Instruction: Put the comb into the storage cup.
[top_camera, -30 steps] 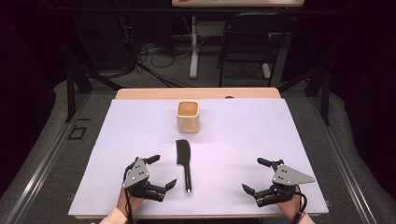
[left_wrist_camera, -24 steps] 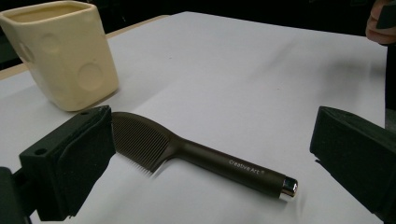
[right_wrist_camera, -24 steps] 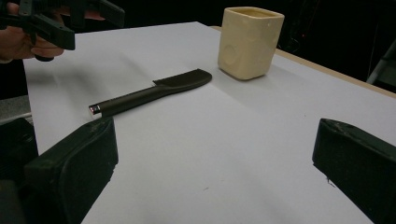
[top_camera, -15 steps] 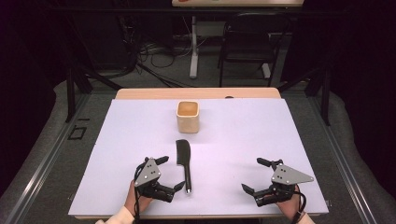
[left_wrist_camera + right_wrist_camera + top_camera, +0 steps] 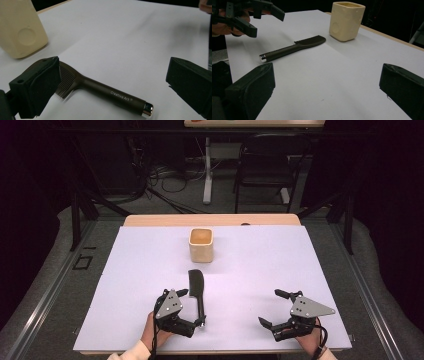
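Left gripper [image 5: 192,309] at near edge of table [image 5: 260,265], left of centre, jaws spread wide on either side of comb handle, gripping nothing. Dark comb [image 5: 196,292] lies flat on white sheet, toothed head pointing far toward cup, metal-capped handle end near. Left gripper view: handle between jaws, neither pad visibly touching. Cream square cup [image 5: 201,244] upright, far of comb, apart from it. Right gripper [image 5: 276,310] near right, jaws wide open, empty, well apart from comb.
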